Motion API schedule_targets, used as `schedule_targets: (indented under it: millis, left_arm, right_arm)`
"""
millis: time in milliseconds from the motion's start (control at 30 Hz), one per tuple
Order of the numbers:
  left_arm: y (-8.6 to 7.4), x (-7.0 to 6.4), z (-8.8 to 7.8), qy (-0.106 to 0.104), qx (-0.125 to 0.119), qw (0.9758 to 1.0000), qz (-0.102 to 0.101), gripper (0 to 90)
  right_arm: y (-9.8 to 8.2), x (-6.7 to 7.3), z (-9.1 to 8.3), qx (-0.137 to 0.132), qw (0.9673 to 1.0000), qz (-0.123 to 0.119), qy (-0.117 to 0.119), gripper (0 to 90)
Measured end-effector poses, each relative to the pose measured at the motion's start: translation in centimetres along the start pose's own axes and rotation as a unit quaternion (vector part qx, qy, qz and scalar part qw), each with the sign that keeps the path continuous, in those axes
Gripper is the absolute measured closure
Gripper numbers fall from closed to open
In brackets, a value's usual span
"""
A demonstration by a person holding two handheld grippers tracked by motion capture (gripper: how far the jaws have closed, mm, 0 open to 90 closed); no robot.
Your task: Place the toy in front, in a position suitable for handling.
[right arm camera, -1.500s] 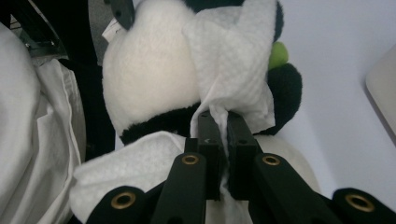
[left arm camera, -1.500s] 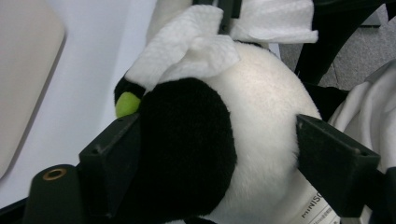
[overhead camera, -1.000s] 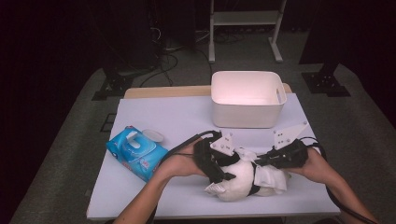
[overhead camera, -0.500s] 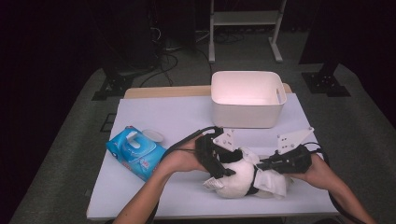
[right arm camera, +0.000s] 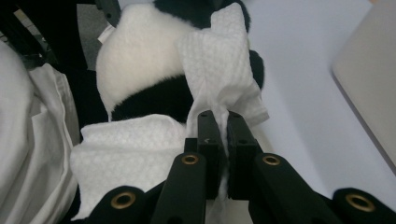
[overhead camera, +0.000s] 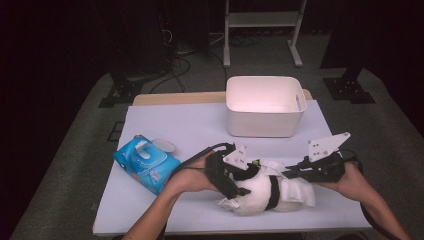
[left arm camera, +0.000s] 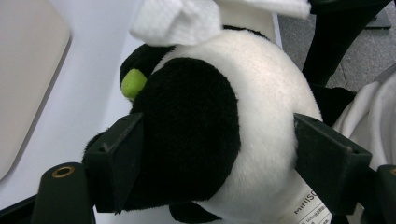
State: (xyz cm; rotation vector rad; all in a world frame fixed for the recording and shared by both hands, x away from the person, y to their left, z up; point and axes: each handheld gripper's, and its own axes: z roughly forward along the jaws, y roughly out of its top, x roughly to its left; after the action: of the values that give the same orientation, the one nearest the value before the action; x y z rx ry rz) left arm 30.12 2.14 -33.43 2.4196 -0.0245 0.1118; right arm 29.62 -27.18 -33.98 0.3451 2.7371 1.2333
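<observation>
A black-and-white panda plush lies on the white table near its front edge. My left gripper is shut on the plush, one pad on its black side and one on its white side. My right gripper comes in from the right, shut on a white wet wipe. The wipe drapes over the plush just ahead of the right gripper. In the left gripper view the wipe lies across the top of the plush.
A white tub stands behind the plush at the back of the table. A blue pack of wipes with its lid flipped open lies to the left. More white cloth is bunched on the plush's right. A wooden board edges the table's back.
Both hands have stayed almost where they were. My right gripper has edged slightly to the right with the wipe still pinched; the left keeps its hold on the plush.
</observation>
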Motion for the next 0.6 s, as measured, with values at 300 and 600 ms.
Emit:
schedule_targets:
  millis: [300, 600]
  left_arm:
    - [0.2, 0.3, -0.2, 0.005, -0.008, 1.0, -0.001, 20.1]
    - [0.5, 0.9, -0.8, 0.002, -0.015, 0.9996, -0.023, 19.0]
  right_arm:
    - [-2.8, -1.0, -1.6, -0.007, 0.9987, 0.051, -0.003, 86.1]
    - [-3.2, 0.0, -1.2, -0.007, 0.9981, 0.055, 0.025, 86.2]
